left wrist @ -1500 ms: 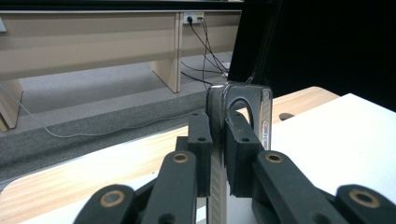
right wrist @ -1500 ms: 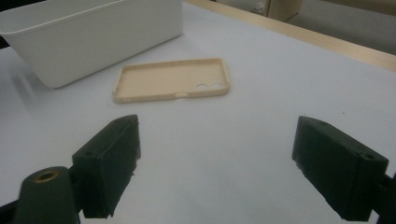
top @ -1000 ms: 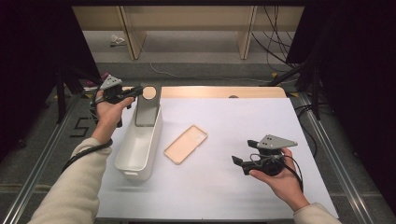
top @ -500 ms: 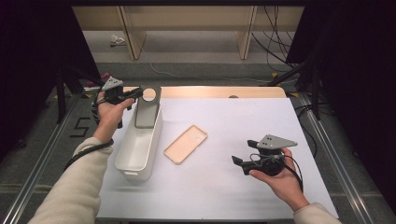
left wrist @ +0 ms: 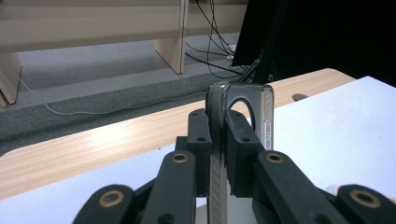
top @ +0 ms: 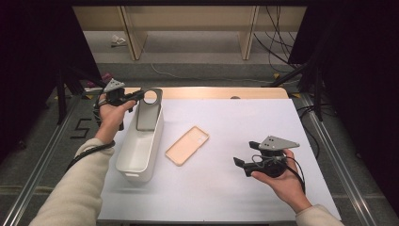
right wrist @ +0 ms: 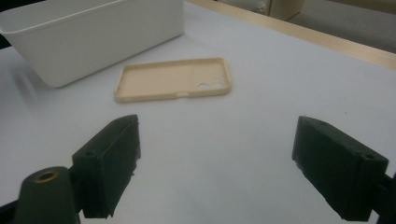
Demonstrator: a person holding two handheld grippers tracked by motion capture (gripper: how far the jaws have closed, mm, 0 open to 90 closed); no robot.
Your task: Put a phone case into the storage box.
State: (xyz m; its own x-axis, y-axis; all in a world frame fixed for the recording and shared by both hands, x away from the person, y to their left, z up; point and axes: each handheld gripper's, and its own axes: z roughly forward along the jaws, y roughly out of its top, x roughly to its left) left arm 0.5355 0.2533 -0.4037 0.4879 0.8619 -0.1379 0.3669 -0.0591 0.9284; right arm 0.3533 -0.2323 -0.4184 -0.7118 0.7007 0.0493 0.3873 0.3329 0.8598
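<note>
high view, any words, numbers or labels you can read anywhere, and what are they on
"5": a dark numeral marked on the grey floor left of the table.
The grey phone case in the left hand-held gripper, the beige phone case, the white bin and the right hand-held gripper bear no text that can be read.

A lab recording bench

A white-topped table (top: 235,188) on a wooden board stands between metal floor rails (top: 42,174); at 12 o'clock are bare plywood frames (top: 188,19), at 1 o'clock loose cables (top: 277,42) beside black drapes (top: 357,70).
</note>
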